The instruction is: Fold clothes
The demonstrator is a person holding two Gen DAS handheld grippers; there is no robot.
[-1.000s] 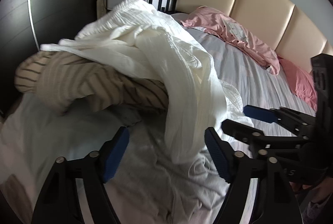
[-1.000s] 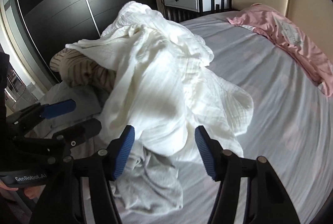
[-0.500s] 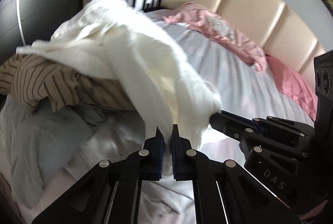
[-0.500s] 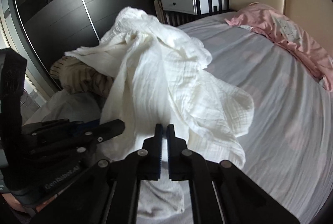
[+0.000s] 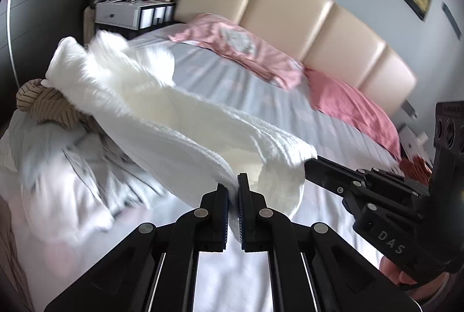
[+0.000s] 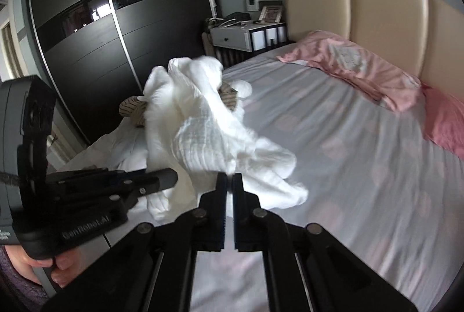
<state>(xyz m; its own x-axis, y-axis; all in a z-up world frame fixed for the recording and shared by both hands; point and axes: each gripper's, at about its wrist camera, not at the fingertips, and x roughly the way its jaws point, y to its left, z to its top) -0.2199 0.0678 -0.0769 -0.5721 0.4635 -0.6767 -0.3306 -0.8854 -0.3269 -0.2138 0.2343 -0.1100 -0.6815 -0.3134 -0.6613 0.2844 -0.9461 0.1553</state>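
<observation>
**Grippers: both clamped on white cloth**

Your left gripper (image 5: 233, 190) pinches the cloth (image 5: 162, 114) edge; it stretches from the striped garment (image 5: 43, 103) over the bed (image 5: 232, 85). Your right gripper (image 6: 229, 187) is closed on the cloth too.

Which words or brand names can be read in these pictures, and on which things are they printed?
"DAS": on the right gripper's black body, left wrist view.
"GenRobot.AI": on the left gripper's black body, right wrist view.
Small print at that body's left edge: cut off, unreadable.
Wall thermostat and framed picture: too small to read.
</observation>
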